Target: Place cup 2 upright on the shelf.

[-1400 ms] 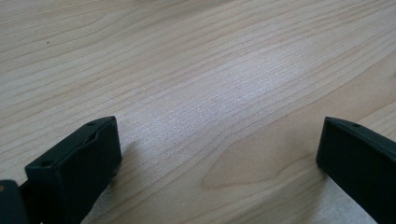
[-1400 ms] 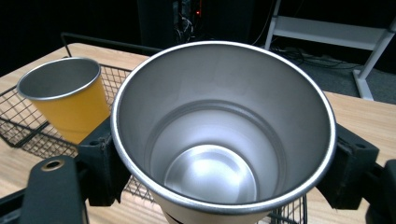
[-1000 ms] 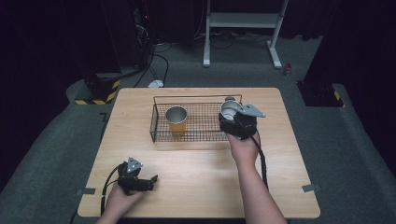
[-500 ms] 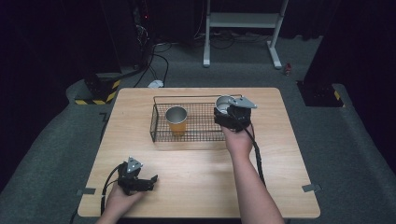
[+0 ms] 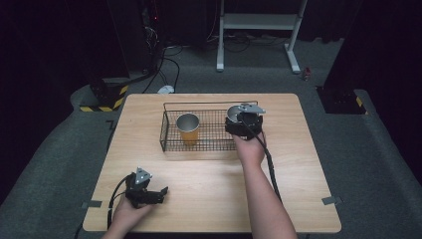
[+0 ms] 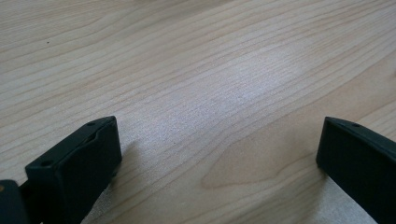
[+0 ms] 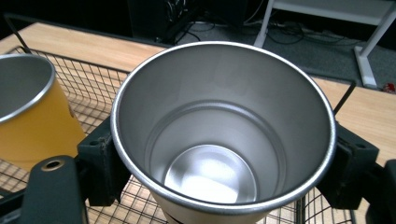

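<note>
A black wire basket (image 5: 171, 138) stands on the wooden table (image 5: 209, 199), with an orange cup (image 5: 188, 128) with a steel rim upright in its middle. My right gripper (image 5: 238, 119) is shut on a steel cup (image 7: 224, 135), held upright over the basket's right end; the cup's rim (image 5: 232, 112) peeks out beside the gripper. In the right gripper view the orange cup (image 7: 28, 116) is at the left and the basket mesh (image 7: 88, 79) lies below. My left gripper (image 5: 152, 193) rests near the table's front left, open, with bare wood between its jaws (image 6: 215, 149).
A white stand (image 5: 259, 30), cables and a yellow-black striped base (image 5: 107, 97) are on the floor behind the table. The table's right half (image 5: 298, 164) is bare wood.
My right gripper has carried the steel cup leftward, from the basket's right edge to over its right end. The left gripper has stayed put.
</note>
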Tool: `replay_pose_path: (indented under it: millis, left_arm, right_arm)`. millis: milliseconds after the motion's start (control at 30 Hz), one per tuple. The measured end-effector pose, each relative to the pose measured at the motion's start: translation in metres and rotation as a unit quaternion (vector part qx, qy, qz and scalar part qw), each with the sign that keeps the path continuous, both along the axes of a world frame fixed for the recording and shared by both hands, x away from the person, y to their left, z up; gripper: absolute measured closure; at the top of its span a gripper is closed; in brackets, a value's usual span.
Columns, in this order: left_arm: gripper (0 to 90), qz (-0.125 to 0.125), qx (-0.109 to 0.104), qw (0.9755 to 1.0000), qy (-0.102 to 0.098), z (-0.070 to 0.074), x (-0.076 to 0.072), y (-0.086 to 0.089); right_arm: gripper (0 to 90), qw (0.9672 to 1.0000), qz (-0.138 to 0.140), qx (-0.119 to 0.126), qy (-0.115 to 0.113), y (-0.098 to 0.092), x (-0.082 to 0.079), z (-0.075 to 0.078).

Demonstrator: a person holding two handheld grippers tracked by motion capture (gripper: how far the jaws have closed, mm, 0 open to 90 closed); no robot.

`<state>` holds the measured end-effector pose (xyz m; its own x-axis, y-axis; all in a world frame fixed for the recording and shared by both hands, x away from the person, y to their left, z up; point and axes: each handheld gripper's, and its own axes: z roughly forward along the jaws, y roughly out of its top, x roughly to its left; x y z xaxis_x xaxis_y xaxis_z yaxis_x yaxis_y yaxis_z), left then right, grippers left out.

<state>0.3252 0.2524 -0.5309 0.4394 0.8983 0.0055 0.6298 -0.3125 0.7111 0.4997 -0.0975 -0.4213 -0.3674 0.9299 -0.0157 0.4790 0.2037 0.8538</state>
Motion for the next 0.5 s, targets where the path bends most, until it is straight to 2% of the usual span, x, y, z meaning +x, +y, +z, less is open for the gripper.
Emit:
replay_pose_path:
  millis: [500]
  left_arm:
    - [0.4, -0.001, 0.001, 1.0000, 0.000, 0.000, 0.000, 0.000]
  right_arm:
    - [18.6, 0.9988, -0.002, -0.027, 0.041, 0.014, 0.017, -0.027]
